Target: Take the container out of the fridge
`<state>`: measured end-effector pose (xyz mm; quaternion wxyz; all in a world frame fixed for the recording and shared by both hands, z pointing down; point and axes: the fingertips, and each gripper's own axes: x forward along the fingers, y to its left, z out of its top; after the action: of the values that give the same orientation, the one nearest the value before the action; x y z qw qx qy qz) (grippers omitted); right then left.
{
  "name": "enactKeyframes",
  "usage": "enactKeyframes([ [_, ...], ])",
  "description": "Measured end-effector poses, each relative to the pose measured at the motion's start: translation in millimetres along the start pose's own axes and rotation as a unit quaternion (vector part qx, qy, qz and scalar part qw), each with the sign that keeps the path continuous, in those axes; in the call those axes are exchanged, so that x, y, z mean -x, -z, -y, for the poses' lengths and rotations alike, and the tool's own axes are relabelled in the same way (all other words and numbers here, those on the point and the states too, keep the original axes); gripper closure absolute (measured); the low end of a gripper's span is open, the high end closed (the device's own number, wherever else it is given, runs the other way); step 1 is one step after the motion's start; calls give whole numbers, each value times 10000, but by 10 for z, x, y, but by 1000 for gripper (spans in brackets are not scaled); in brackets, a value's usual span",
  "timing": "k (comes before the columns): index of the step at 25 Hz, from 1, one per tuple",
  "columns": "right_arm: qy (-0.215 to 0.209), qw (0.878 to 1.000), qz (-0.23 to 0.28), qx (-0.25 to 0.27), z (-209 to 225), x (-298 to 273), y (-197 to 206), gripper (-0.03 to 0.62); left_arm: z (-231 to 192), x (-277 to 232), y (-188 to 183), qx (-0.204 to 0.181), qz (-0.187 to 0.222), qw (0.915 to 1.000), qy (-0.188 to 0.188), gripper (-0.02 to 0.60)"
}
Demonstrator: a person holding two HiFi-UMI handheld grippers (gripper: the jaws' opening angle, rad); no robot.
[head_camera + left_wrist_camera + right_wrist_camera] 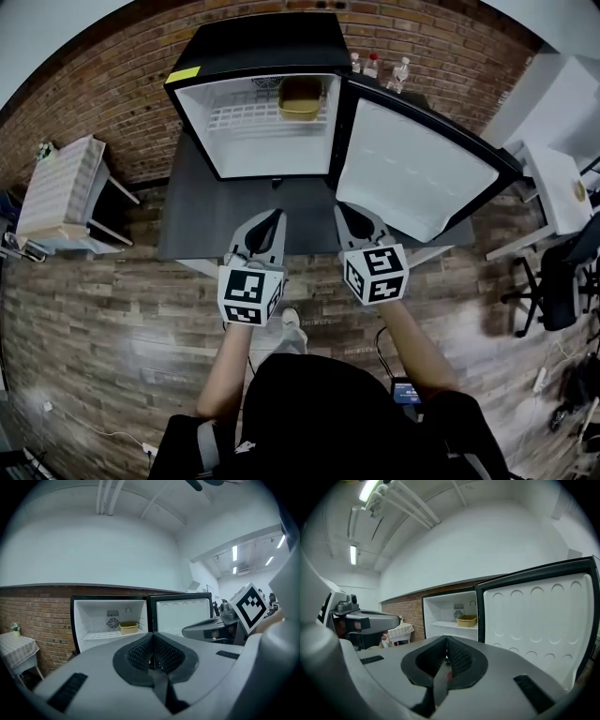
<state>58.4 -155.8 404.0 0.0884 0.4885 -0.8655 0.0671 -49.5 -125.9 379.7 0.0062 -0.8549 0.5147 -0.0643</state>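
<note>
A small black fridge (246,49) stands open on a dark table (187,225), its door (412,169) swung out to the right. Inside, a yellow container (300,98) rests on the white wire shelf (239,117); it also shows as the yellow container (128,627) in the left gripper view and the yellow container (467,620) in the right gripper view. My left gripper (274,221) is held in front of the table, shut and empty. My right gripper (349,217) hangs beside it, shut with nothing in it. Both are well short of the fridge.
Several bottles (375,67) stand behind the fridge. A small table with a checked cloth (58,187) is at the left. An office chair (553,281) and a white desk (553,178) are at the right. The open door juts over the table's right side.
</note>
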Motion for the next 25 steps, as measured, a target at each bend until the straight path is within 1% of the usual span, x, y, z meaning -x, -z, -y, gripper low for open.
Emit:
enactKeyframes([
  [7, 93, 9999, -110, 44, 40, -486, -91, 554, -438, -310, 29, 98, -4, 9999, 73, 568],
  [17, 361, 9992, -165, -42, 191, -1090, -215, 554, -946, -787, 5, 180, 82, 9993, 314, 568],
  [25, 621, 9979, -128, -95, 355, -1486, -322, 554, -1242, -1154, -21, 95, 126, 9981, 603, 568],
])
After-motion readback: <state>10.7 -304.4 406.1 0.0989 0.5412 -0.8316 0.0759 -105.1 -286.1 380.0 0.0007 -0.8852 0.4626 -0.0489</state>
